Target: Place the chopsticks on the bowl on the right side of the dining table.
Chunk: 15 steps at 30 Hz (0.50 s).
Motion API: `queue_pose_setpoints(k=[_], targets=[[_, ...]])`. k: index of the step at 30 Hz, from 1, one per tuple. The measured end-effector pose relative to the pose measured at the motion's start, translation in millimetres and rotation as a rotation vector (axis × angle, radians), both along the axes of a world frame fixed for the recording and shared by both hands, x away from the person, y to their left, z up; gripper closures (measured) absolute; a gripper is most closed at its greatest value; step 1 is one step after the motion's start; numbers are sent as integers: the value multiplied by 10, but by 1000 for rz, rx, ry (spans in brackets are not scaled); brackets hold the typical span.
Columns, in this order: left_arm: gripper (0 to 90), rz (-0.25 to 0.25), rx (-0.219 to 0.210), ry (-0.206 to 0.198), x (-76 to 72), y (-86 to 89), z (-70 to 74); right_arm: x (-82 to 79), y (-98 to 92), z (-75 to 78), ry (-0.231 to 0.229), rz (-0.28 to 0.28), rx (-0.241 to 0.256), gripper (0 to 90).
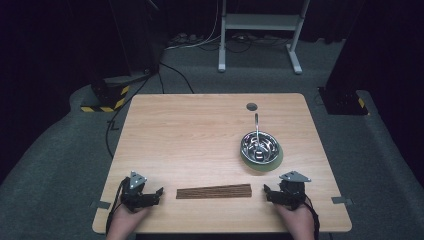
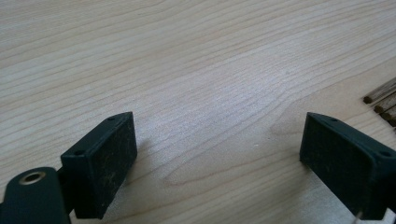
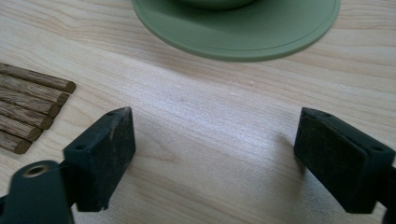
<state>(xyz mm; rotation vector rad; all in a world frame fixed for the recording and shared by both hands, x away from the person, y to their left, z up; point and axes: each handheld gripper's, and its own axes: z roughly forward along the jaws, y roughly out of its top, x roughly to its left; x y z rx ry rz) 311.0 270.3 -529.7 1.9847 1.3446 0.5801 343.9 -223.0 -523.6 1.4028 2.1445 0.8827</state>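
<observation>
Several brown wooden sticks (image 1: 214, 191) lie side by side in a row near the table's front edge; their ends show in the left gripper view (image 2: 380, 100) and in the right gripper view (image 3: 32, 107). A steel bowl (image 1: 259, 145) with a metal utensil (image 1: 257, 127) in it sits on a green mat (image 1: 272, 162), whose rim appears in the right gripper view (image 3: 243, 37). My left gripper (image 1: 159, 192) (image 2: 217, 154) rests open left of the sticks. My right gripper (image 1: 267, 191) (image 3: 215, 149) rests open to their right, below the mat. Nothing lies between either pair of jaws.
The light wooden table (image 1: 200, 135) has a round grey cable port (image 1: 251, 106) at the back right. Beyond it on the carpet are a white desk frame (image 1: 260, 30), cables (image 1: 170, 70) and black stands with yellow-black hazard tape (image 1: 107, 97).
</observation>
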Motion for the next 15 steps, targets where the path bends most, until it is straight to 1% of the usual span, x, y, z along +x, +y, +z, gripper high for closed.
queue_pose_setpoints(k=[1,2,3,5,7,8,9,10,11,12,13,15], targets=[[108,0,1,0,0,0,0,1,-4,-1,-7,0,-2,161],[108,0,0,0,1,-1,0,-1,-10,6,-3,5,0,193],[108,3,-2,3,1,-3,2,-1,-8,3,-11,5,2,212],[109,4,-5,0,2,-4,-1,-4,-17,20,-12,27,0,265],[110,3,-2,0,-1,-2,1,-18,22,55,-8,37,0,267],[116,9,-3,-1,-8,-4,1,-22,59,79,-19,57,-8,273],[122,7,-2,-2,-11,-5,1,-29,107,117,-15,77,-17,278],[127,5,-3,-2,-11,-5,2,-36,161,153,-28,94,-28,293],[128,5,-4,-2,-11,-4,2,-43,198,187,-30,107,-27,309],[127,5,-6,0,-11,-3,2,-51,273,232,-40,129,-11,330],[128,7,-6,-1,-11,-5,1,-55,357,288,-26,153,1,354],[130,9,-8,-1,-14,-9,1,-43,500,348,-26,198,2,383]])
